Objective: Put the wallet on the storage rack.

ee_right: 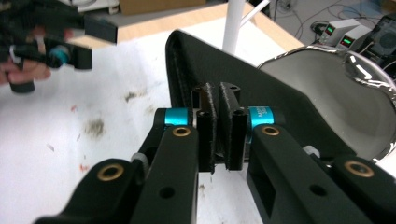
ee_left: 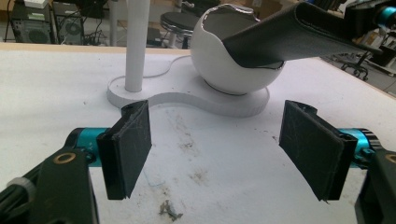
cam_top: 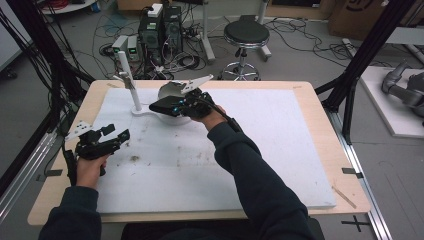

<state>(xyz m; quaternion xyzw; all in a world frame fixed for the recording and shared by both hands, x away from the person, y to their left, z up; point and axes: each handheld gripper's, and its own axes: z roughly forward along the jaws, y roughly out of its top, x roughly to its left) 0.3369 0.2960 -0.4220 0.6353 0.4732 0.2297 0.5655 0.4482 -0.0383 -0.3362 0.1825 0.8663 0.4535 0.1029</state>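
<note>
Here the left gripper (cam_top: pixel 114 134) hovers with jaws spread wide and nothing between them, over the stained white mat (cam_top: pixel 280 150). Just beyond stands a white post (cam_top: pixel 128 80) on a flat white base (ee_left: pixel 187 95), which also carries the white bowl (ee_left: pixel 219 65). The right gripper (cam_top: pixel 172 106) is clenched on a black pouch (ee_left: pixel 299 35), whose end dips into the bowl's opening.

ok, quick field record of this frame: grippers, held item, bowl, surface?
right gripper: shut on black pouch, held at the bowl's rim
left gripper: open, holding nothing, near the table's left edge
bowl: white, egg-shaped, on a white stand with a post
mat: white, stained
</note>
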